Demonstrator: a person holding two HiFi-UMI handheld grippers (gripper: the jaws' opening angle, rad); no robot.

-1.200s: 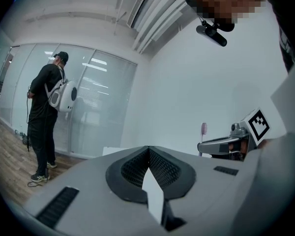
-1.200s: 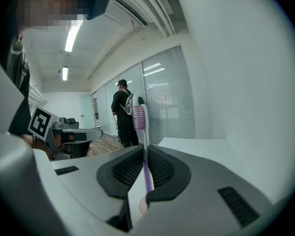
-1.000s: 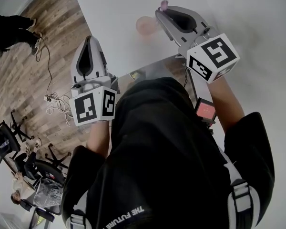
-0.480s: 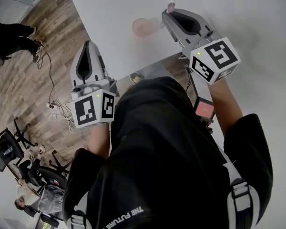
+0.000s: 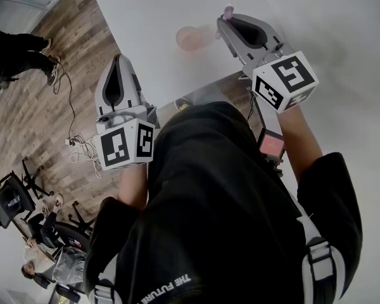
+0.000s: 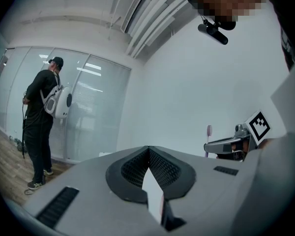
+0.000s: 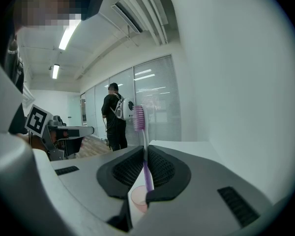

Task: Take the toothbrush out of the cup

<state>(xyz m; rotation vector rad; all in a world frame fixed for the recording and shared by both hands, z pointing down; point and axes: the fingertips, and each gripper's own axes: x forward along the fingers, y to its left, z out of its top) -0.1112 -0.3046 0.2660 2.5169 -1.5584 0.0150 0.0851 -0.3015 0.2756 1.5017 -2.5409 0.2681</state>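
Note:
A pale pink cup (image 5: 189, 38) stands on the white table (image 5: 152, 18); it also shows low between the jaws in the right gripper view (image 7: 137, 199). My right gripper (image 5: 227, 19) is shut on the purple toothbrush (image 7: 145, 168), which stands upright with its bristle head (image 7: 138, 118) above the jaws. The brush is out of the cup, up and to its right, with its head (image 5: 228, 9) showing. My left gripper (image 5: 118, 61) hovers near the table's left edge with its jaws shut (image 6: 148, 154) on nothing. The left gripper view shows the toothbrush (image 6: 209, 135) held far right.
A person in black with a white backpack (image 6: 42, 117) stands by glass walls. Below the table's left edge lie wooden floor, cables (image 5: 76, 141) and office chairs (image 5: 12, 192). A small device with a red screen (image 5: 272, 145) sits by my right forearm.
My right gripper has carried the toothbrush a little further right, away from the cup. The left gripper has stayed nearly still.

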